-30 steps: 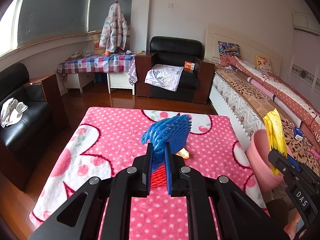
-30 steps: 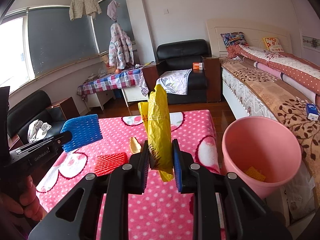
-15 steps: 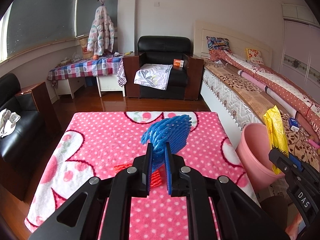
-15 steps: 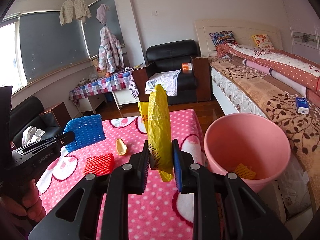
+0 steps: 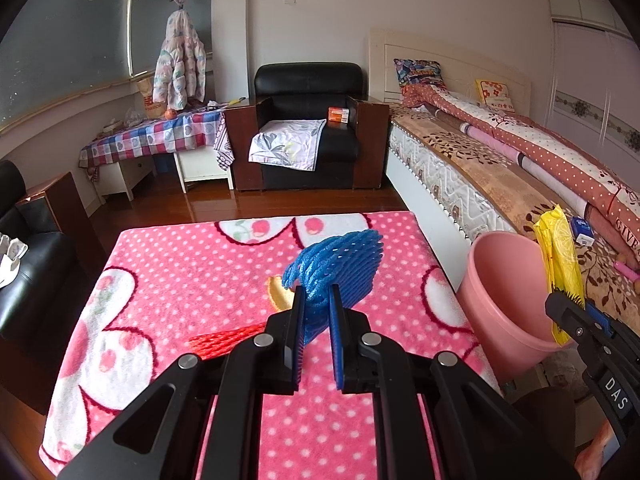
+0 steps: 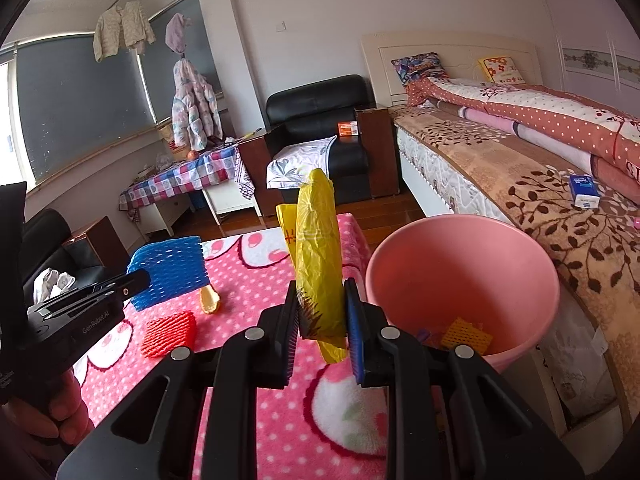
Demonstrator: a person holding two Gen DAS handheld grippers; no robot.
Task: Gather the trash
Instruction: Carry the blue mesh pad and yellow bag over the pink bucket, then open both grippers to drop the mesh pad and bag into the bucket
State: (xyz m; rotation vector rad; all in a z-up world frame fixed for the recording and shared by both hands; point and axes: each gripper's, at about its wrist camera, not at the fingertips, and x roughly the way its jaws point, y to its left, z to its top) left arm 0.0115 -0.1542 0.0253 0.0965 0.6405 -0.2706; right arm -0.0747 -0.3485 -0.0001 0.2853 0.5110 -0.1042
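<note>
Trash: blue foam net (image 5: 340,268), ribbed mesh, pinched by left gripper (image 5: 316,324) | yellow wrapper (image 6: 320,260), crinkled plastic, clamped in right gripper (image 6: 322,320) | pink bin (image 6: 460,256), smooth, round.

Black armchair (image 5: 308,120), bed (image 5: 500,168), wooden floor (image 5: 280,204), white walls (image 5: 400,0)

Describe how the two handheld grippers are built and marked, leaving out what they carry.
Both are black plastic. The left gripper and right gripper each have two flat jaws on angular arms with cut-out openings and round silver pins. The inner faces are blue and ridged. White lettering marks the bodies: "GenRobot.AI" on the left, "DAS" on the right. No cables show.
</note>
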